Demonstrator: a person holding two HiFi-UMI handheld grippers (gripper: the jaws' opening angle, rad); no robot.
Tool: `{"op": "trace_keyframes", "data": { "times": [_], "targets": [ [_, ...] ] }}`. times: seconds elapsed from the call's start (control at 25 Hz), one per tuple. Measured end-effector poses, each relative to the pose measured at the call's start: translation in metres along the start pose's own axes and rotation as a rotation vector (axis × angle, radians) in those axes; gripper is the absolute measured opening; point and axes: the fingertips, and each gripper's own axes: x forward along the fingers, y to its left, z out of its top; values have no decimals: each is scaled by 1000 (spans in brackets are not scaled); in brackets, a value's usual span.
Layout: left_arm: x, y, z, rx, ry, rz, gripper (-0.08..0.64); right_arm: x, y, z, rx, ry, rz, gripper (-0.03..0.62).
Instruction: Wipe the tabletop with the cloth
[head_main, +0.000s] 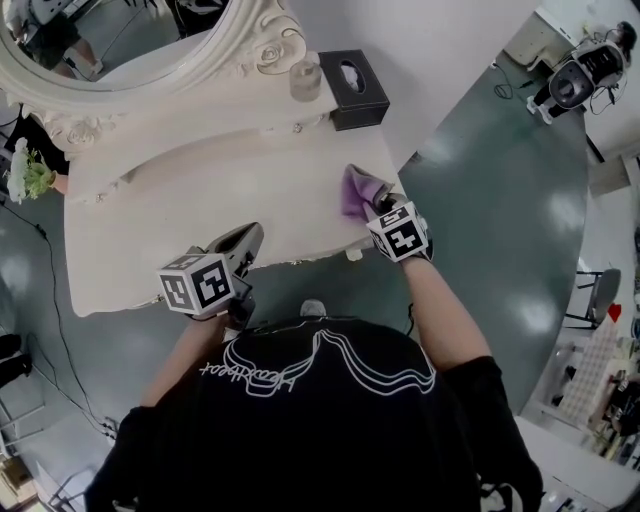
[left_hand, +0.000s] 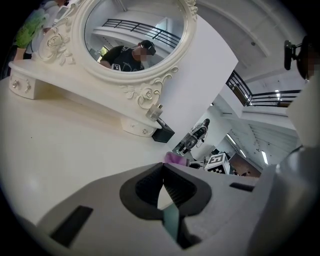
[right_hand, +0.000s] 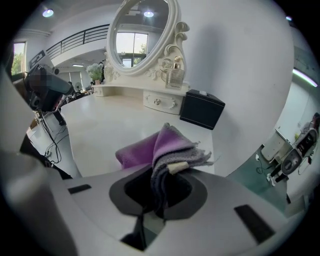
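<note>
Cloth (head_main: 356, 190), purple and soft, sits bunched at about 3 o'clock on the white tabletop (head_main: 190, 200), close to the edge. The right gripper (head_main: 378, 203) has its jaws squeezed tight on a fold of it, and the loose part rests on the top. The left gripper (head_main: 246, 238) hangs over the near edge at about 6 o'clock, with its jaws pressed together and nothing in them. I see no dirt or wet marks, so I cannot tell how much is wiped. My guess is that most of the top, out toward 9 o'clock, is left to do. A big mirror (head_main: 130, 40) stands at 12 o'clock. A black box (head_main: 352, 88) and a glass bottle (head_main: 305, 75) stand at 1 o'clock. Flowers (head_main: 30, 175) are at 9 o'clock. The cloth must go around these.
</note>
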Motion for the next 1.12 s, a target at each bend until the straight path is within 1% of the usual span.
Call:
{"op": "trace_keyframes", "data": {
  "times": [0.52,0.8,0.88,0.96,1.04,1.12],
  "targets": [
    [31,-8,1,8,21,-7,3,-8,-49,-18,43,-1,-61,46],
    [50,-16,-3,10,47,-28,4,-13,-74,-29,87,-5,-97,46],
    [52,-16,-4,8,54,-32,5,-15,-78,-32,116,-20,-115,46],
    [54,-17,-3,5,61,-40,4,-20,-83,-35,171,-52,-135,48],
    [55,-19,-2,14,68,-48,4,-27,-85,-40,250,-90,-131,48],
    [53,-22,2,31,65,-57,4,-39,-83,-39,306,-139,-113,48]
  ]
}}
